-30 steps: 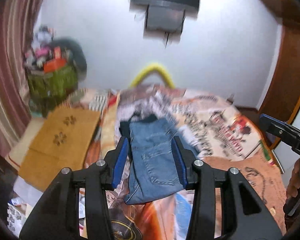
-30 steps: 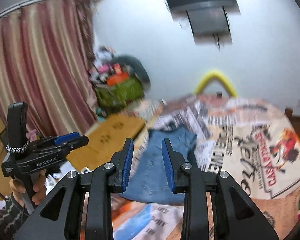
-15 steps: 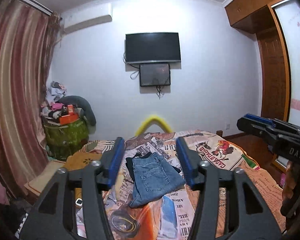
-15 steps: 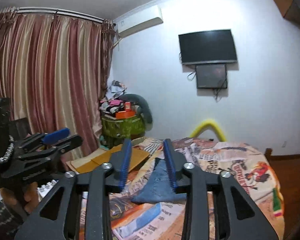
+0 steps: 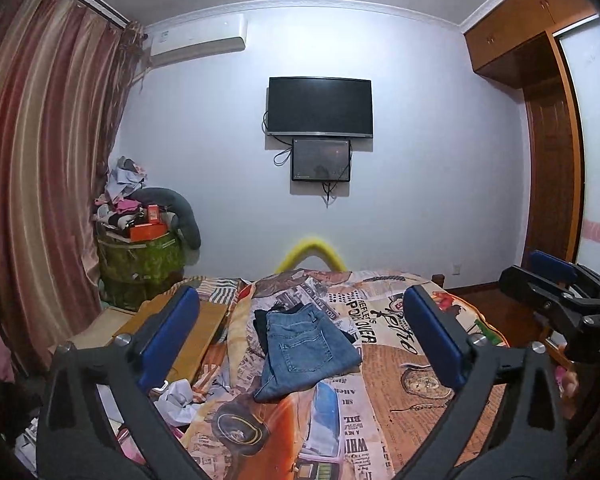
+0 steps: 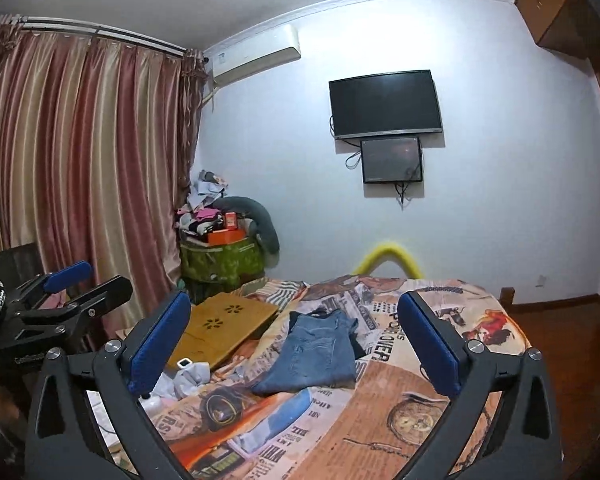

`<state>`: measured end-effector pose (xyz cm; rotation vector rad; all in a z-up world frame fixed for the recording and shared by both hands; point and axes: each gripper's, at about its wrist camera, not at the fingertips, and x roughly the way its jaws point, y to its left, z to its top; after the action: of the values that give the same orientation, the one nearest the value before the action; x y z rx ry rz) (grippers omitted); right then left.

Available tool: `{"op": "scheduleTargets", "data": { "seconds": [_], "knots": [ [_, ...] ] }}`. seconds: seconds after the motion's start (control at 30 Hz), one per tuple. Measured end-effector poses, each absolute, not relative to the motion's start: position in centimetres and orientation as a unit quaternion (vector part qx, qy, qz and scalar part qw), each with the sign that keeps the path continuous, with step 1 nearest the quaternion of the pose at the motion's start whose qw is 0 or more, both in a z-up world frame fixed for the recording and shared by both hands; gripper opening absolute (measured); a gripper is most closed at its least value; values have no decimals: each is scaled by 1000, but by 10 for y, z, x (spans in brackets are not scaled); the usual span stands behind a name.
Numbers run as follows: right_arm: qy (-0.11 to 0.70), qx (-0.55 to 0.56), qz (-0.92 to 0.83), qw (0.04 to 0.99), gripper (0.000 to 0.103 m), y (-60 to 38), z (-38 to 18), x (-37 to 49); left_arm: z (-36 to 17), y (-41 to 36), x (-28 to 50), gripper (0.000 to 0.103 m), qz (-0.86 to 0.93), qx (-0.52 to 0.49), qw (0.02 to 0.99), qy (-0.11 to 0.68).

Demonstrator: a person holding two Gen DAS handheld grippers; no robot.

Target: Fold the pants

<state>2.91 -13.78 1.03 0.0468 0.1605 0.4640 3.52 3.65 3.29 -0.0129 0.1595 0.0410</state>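
Observation:
A pair of blue jeans (image 5: 306, 350) lies folded into a compact rectangle on the bed, on top of a dark garment (image 5: 261, 326). It also shows in the right wrist view (image 6: 318, 356). My left gripper (image 5: 300, 334) is wide open and empty, held back from the bed, well short of the jeans. My right gripper (image 6: 294, 340) is also wide open and empty, at a similar distance. Each gripper shows at the edge of the other's view: the right one (image 5: 556, 280) and the left one (image 6: 72, 292).
The bed has a printed newspaper-pattern cover (image 5: 400, 368). A wooden lap desk (image 6: 224, 328) lies at the bed's left side. A green hamper piled with clutter (image 5: 140, 260) stands by the striped curtain (image 5: 40, 180). A TV (image 5: 320, 106) hangs on the far wall. A wooden wardrobe (image 5: 548, 160) stands right.
Both grippers pulled back and tilted up from the jeans, and their jaws opened from fairly narrow to wide. The jeans stay folded on the bed.

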Motion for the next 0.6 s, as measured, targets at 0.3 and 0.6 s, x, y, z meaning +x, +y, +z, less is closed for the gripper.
{"op": "scheduleTargets", "data": {
  "seconds": [0.3, 0.6],
  "knots": [
    [82, 21, 231, 969, 103, -140, 4, 26, 27, 31, 35, 103, 20, -1, 996, 83],
    [94, 22, 227, 969, 103, -141, -3, 29, 21, 31, 43, 103, 14, -1, 995, 97]
  ]
}}
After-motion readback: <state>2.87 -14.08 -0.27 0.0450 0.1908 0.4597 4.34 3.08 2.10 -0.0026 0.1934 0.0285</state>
